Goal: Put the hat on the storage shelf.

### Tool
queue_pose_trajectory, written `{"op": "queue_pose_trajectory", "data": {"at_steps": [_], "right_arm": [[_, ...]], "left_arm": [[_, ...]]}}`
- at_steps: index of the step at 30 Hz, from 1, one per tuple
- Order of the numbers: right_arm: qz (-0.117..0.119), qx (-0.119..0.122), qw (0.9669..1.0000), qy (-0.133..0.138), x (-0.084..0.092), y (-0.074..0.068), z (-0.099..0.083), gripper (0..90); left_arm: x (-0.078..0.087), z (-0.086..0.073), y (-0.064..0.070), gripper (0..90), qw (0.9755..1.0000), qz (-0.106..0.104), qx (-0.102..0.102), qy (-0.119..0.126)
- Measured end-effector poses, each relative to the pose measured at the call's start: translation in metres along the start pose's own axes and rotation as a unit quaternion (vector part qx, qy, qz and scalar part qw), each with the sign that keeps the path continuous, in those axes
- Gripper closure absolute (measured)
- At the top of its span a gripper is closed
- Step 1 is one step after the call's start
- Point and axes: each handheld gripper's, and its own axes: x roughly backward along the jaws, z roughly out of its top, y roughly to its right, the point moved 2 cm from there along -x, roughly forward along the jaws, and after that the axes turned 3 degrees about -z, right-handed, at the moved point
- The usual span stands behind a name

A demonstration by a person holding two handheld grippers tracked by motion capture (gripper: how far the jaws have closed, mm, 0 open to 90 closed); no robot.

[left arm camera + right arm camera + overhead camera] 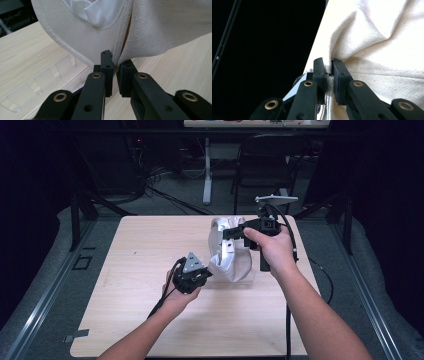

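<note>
A cream cloth bag [234, 264] is held up above the wooden table [140, 250], between both grippers. My left gripper [208, 273] has hold of its lower left edge; in the left gripper view the jaws [115, 65] are shut on a fold of the bag [155, 27], whose white lining shows at the top. My right gripper [226, 234] holds the bag's upper rim from the right. In the right gripper view its jaws [328, 67] pinch the seamed edge of the bag [382, 50].
A clear plastic piece [37, 82] lies flat on the table under the bag's left side. Behind the table stand a dark chair [265, 165] and a white post [207, 170], with cables on the floor. Black cables trail from both grippers.
</note>
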Motion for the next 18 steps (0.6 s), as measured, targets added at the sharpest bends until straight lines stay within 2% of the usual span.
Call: {"op": "queue_pose_trajectory", "data": {"at_steps": [8,13,18], "right_arm": [[-0.002,-0.011,0.9999,-0.005,-0.009,0.013,0.000,82.5],[-0.001,-0.016,0.9999,-0.005,-0.012,0.017,-0.001,82.4],[-0.005,-0.015,0.9998,-0.008,-0.013,0.016,-0.002,82.4]], "left_arm": [[-0.009,-0.006,-0.011,84.4,1.0000,-0.002,0.004,0.000],[-0.011,-0.009,-0.013,84.5,0.9997,-0.021,0.008,0.006],[-0.014,-0.014,-0.015,84.4,0.9994,-0.029,0.017,0.011]]}}
